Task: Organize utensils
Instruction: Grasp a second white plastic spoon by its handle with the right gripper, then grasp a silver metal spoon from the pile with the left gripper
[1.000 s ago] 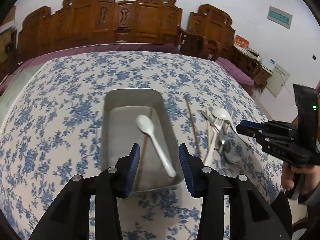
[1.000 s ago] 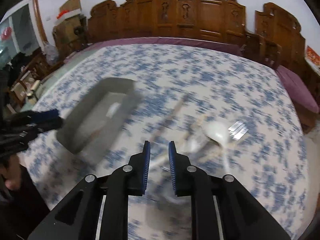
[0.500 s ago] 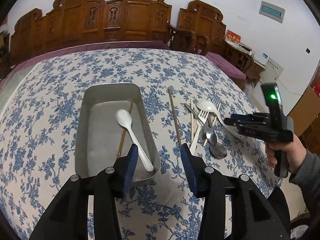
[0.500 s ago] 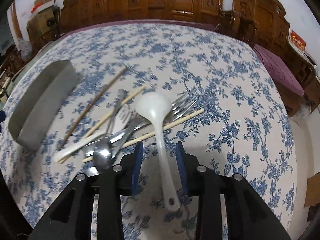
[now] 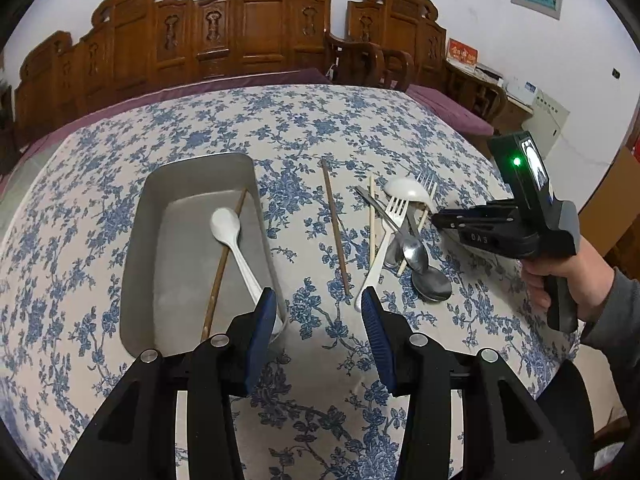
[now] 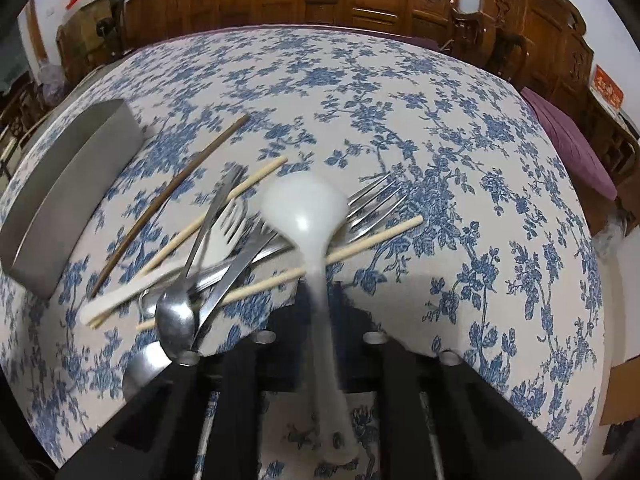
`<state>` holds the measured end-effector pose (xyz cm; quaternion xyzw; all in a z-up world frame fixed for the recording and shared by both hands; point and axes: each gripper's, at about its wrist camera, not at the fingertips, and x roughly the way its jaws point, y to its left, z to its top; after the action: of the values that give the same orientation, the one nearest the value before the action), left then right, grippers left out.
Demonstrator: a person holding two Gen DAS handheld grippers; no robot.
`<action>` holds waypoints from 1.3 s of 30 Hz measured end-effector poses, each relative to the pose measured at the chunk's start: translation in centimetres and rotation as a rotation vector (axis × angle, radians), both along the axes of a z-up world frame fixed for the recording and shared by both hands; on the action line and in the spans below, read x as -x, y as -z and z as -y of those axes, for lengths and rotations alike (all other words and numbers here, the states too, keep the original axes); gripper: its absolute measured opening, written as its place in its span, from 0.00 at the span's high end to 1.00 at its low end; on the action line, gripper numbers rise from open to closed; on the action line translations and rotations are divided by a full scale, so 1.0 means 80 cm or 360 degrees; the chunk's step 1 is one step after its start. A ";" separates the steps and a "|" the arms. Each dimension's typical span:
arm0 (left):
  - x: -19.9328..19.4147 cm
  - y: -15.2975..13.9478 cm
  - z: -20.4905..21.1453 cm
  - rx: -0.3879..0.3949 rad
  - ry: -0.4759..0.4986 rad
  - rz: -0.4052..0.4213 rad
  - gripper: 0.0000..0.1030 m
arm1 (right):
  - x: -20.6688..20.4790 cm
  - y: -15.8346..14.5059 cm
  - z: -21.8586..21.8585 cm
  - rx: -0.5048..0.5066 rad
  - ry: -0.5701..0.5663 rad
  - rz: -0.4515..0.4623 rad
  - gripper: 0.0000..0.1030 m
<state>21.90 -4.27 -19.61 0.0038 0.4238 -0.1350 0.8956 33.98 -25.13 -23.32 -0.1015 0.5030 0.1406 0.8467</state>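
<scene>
The left gripper [image 5: 318,312] hangs with jaws apart over the near end of a grey metal tray [image 5: 140,216] holding two pieces — a white plastic spoon [image 5: 236,244] and a brown chopstick [image 5: 222,260]. Beyond, a blurred white ladle [image 6: 312,248] lies between the right gripper [image 6: 316,308] fingers — grip unclear.

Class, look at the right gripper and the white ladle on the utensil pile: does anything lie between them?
Nothing visible does. The white ladle lies on top of the pile, its handle running straight between the right gripper's fingers.
</scene>
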 end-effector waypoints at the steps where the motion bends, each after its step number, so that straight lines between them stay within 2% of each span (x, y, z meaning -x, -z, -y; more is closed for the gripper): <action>1: 0.000 0.000 0.002 -0.0004 -0.0002 -0.0003 0.59 | 0.004 0.000 -0.001 0.0015 -0.0016 -0.0001 0.89; 5: -0.002 0.000 0.017 -0.0049 0.0002 -0.0025 0.59 | 0.020 -0.006 0.010 -0.0001 -0.0021 -0.0008 0.90; 12: -0.011 0.004 0.051 -0.0072 0.0003 -0.0064 0.59 | 0.044 -0.036 0.040 -0.0165 0.0008 0.0062 0.90; 20: -0.045 0.019 0.107 -0.0131 0.0072 -0.0114 0.59 | 0.053 -0.022 0.065 -0.0167 0.0032 0.0063 0.90; 30: -0.115 0.053 0.146 -0.0088 0.0062 -0.0286 0.79 | 0.049 -0.004 0.078 -0.0108 0.0039 0.0047 0.90; 39: -0.161 0.066 0.149 -0.0079 0.0000 -0.0412 0.87 | 0.051 -0.001 0.082 -0.0119 0.0041 0.0048 0.89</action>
<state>34.82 -16.20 -24.89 0.0086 0.5392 -0.1238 0.8330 29.91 -31.68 -23.22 -0.0653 0.4859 0.1469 0.8591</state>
